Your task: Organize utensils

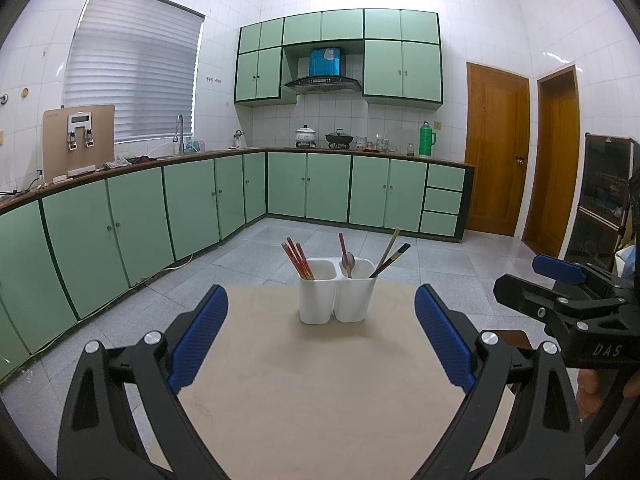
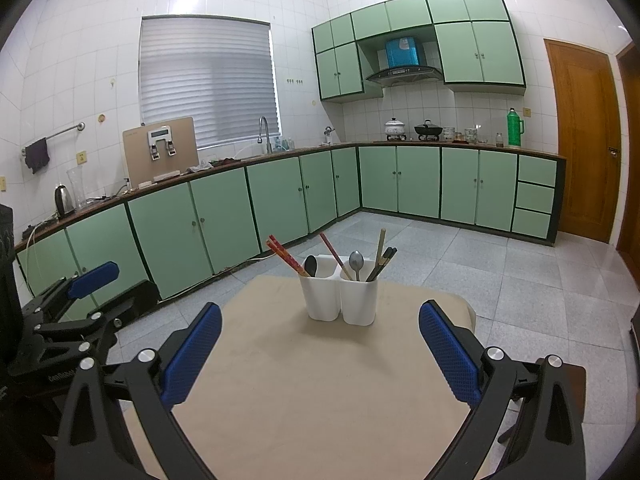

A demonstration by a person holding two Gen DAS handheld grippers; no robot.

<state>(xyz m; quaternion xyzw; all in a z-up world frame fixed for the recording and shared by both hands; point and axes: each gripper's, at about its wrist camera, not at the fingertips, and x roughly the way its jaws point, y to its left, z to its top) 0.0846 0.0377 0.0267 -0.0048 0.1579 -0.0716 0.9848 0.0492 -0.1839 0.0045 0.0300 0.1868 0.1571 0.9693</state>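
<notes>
A white two-cup utensil holder (image 1: 337,292) (image 2: 342,298) stands upright at the far middle of a beige table (image 1: 320,380) (image 2: 320,380). Its left cup holds red chopsticks (image 1: 298,258) (image 2: 285,255) and a black spoon (image 2: 311,266). Its right cup holds a metal spoon (image 2: 356,262) (image 1: 349,261), a red chopstick, a wooden one and dark chopsticks (image 1: 393,260) (image 2: 382,263). My left gripper (image 1: 321,306) is open and empty, short of the holder. My right gripper (image 2: 320,322) is open and empty, also short of it.
The right gripper (image 1: 560,270) shows at the right edge of the left wrist view; the left gripper (image 2: 94,274) shows at the left of the right wrist view. Green kitchen cabinets (image 1: 200,200) run along the walls beyond a tiled floor. A dark shelf unit (image 1: 604,200) stands right.
</notes>
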